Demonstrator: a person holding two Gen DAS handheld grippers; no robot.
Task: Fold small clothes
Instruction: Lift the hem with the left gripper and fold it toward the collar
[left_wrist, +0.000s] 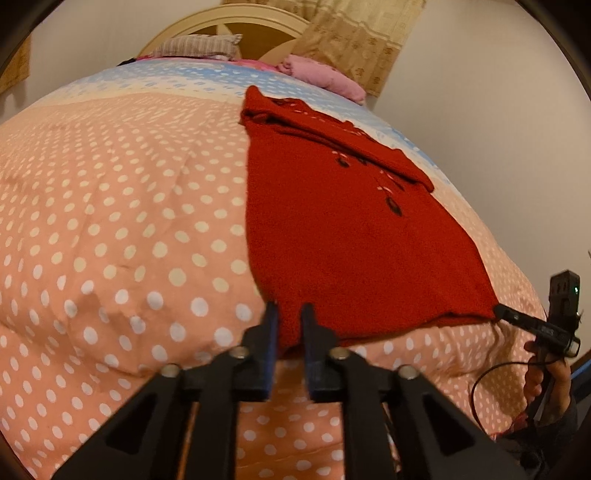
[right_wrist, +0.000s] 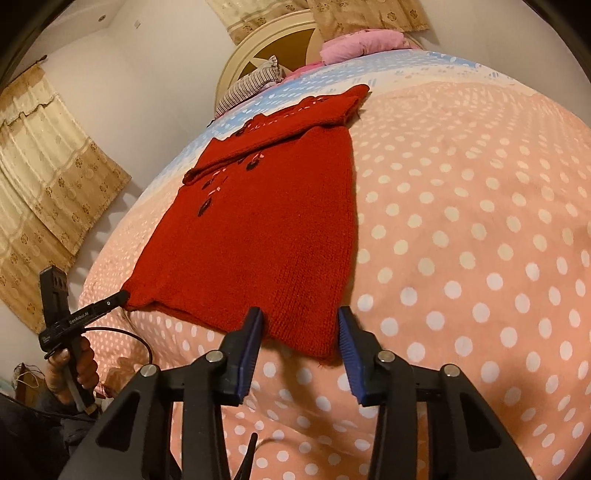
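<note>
**Red sweater flat on bed, a gripper at each near corner**

Left wrist view: the left gripper (left_wrist: 290, 321) is clamped on the near hem of the red knit sweater (left_wrist: 351, 240), with cloth pinched between its blue pads. Far right in this view, the right gripper's tip sits at the hem's other corner, held by the right hand (left_wrist: 546, 384). A black cable (left_wrist: 491, 376) loops below it.

Right wrist view: the right gripper (right_wrist: 299, 325) has its fingers apart and the sweater's near corner lies between them, not pinched. This view alone shows the left hand (right_wrist: 74, 365) on its handle and the beige curtain (right_wrist: 44, 166) on the side wall.

The sweater lies flat on the pink polka-dot quilt (left_wrist: 110, 240) with its sleeves folded across the chest. Its dark buttons face up and its collar end points toward the headboard (left_wrist: 229, 22).

Surroundings: a striped pillow (left_wrist: 199, 46) and a pink pillow (left_wrist: 325, 74) lie at the head of the bed, well apart from the sweater. Nothing lies on the garment.

Room: there is wide bare quilt on one side of the sweater. On the other side, the bed edge and the wall are near.
</note>
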